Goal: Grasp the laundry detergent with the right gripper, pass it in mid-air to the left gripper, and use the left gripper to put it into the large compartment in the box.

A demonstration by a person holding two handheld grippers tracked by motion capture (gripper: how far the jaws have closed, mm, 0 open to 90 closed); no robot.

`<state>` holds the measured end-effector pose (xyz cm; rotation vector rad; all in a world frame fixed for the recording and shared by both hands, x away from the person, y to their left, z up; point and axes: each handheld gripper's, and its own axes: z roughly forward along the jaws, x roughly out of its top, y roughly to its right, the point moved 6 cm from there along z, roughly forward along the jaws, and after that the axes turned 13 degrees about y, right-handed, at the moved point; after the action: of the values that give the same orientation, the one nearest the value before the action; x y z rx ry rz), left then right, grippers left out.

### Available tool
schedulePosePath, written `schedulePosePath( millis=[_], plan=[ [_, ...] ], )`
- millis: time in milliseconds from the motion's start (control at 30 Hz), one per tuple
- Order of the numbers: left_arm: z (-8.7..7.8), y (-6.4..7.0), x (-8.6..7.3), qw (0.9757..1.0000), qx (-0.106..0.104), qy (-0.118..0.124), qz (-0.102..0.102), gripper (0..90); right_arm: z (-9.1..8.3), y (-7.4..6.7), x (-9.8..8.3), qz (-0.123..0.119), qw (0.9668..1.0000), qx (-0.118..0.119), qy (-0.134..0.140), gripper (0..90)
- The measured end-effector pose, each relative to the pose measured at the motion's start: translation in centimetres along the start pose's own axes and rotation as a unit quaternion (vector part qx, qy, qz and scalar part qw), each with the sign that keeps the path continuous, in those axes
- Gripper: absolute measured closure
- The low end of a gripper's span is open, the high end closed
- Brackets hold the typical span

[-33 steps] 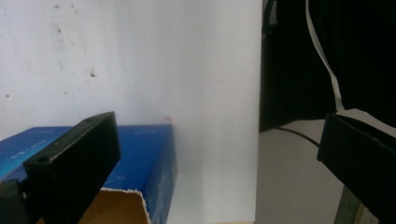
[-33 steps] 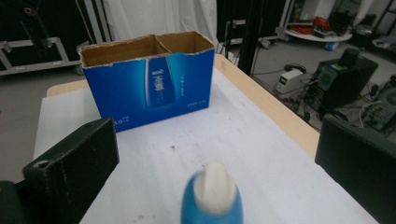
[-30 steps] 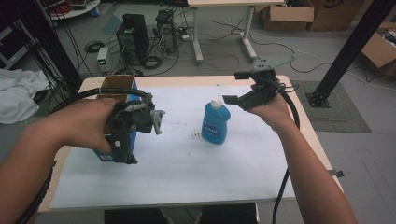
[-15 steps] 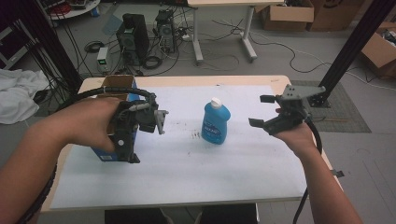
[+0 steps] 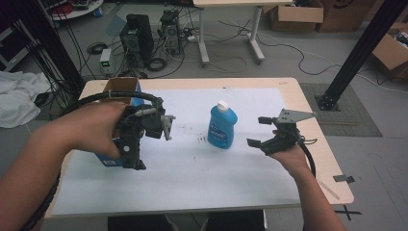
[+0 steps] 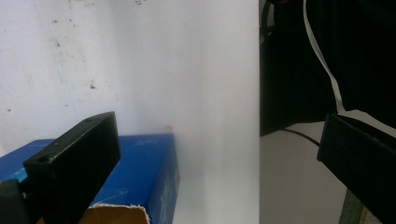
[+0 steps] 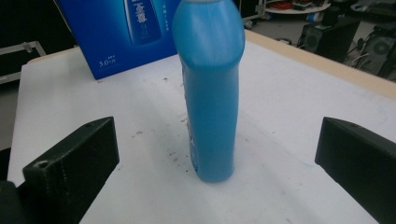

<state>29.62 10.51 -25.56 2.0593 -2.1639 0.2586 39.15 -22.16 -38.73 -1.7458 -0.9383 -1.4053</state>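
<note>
A blue liquid-soap bottle [image 5: 222,127] with a white cap stands upright mid-table on the white sheet [image 5: 192,183]. My right gripper [image 5: 260,131] hovers just right of it, jaws open and pointing at it, not touching. In the right gripper view the bottle [image 7: 210,93] stands between and beyond the open jaws of that gripper [image 7: 215,156]. A blue carton [image 5: 108,158] with an open top stands at the table's left. My left gripper [image 5: 137,144] is held over it, tilted down, open and empty. In the left gripper view the carton [image 6: 140,172] lies below the gripper [image 6: 215,163].
The carton [image 7: 121,32] shows behind the bottle in the right gripper view. The table's wooden rim [image 5: 317,144] runs close to my right hand. Computers [image 5: 137,41] and cables sit on the floor behind, a black post [image 5: 356,53] at the right, white cloth [image 5: 19,101] at the left.
My right gripper has swung from above and behind the bottle out to its right, then down and nearer to me, still open. The left gripper has hardly moved.
</note>
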Motion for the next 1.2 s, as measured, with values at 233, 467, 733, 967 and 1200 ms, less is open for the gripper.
schedulePosePath(
  millis=[233,467,733,967,1200],
  plan=[
    [0.0,0.2,0.0,1.0,-0.002,-0.004,-0.001,0.0,2.5,0.1,-1.8,0.007,0.9999,0.004,-0.014,0.0],
    [0.0,0.2,-0.1,1.0,-0.002,-0.006,-0.004,0.1,4.6,0.3,-3.1,0.015,0.9998,0.007,-0.014,0.0],
    [0.0,0.4,-0.1,1.0,-0.002,-0.008,-0.004,0.0,6.5,0.6,-4.3,0.023,0.9995,0.008,-0.02,0.0],
    [0.0,0.4,-0.1,1.0,-0.002,-0.007,-0.005,0.1,7.8,0.9,-4.8,0.028,0.9994,0.007,-0.017,0.0],
    [0.2,0.3,-0.2,1.0,-0.004,-0.005,-0.008,0.0,8.8,0.8,-5.0,0.024,0.9994,0.011,-0.021,0.0]
  ],
)
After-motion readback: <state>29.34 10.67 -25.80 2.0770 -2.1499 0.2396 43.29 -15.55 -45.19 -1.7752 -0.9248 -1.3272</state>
